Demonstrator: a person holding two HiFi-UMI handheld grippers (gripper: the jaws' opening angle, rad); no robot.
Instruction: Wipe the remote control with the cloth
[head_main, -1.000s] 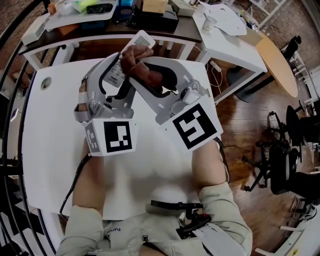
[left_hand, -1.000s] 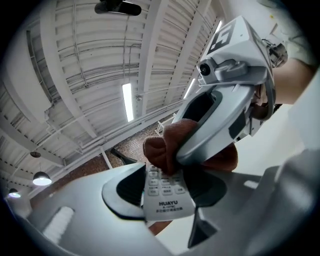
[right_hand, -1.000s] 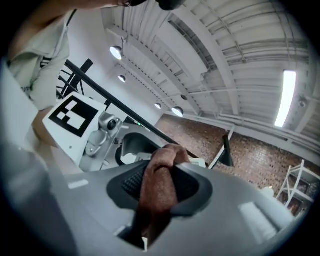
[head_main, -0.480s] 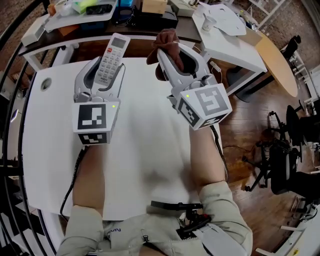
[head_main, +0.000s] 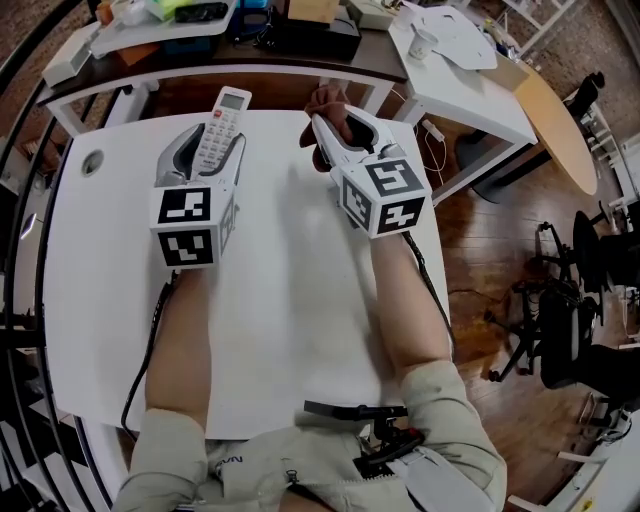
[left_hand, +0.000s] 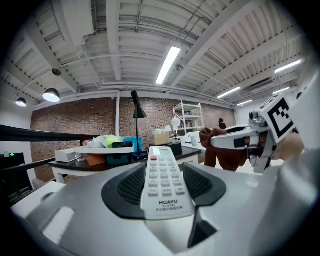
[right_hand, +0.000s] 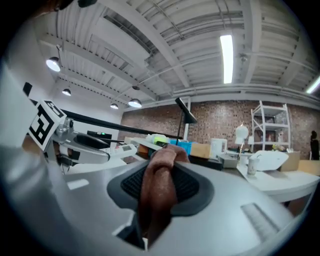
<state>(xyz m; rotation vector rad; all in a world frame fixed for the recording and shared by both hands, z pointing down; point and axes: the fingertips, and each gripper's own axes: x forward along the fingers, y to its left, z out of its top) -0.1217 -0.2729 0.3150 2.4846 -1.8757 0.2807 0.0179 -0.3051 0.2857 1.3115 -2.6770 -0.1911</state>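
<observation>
Remote control (left_hand: 162, 185): 1, white, long, rows of pale buttons, 1 red button at top, "HUAYU" print. It sits face-up, clamped in left gripper (head_main: 212, 148) jaws over 1 white table (head_main: 290, 310). 1 brown cloth (right_hand: 159, 192), bunched, pinched in right gripper (head_main: 347, 128) jaws. 2 grippers side by side, apart.

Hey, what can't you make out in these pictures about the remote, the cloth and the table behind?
- Back of the white remote control: hidden by the left hand-held gripper clamping it, in the head and left gripper views; button labels are too small.
- Most of the brown cloth: buried inside the right hand-held gripper.
- Clutter on the dark far table: cut by the head view's top edge.
</observation>
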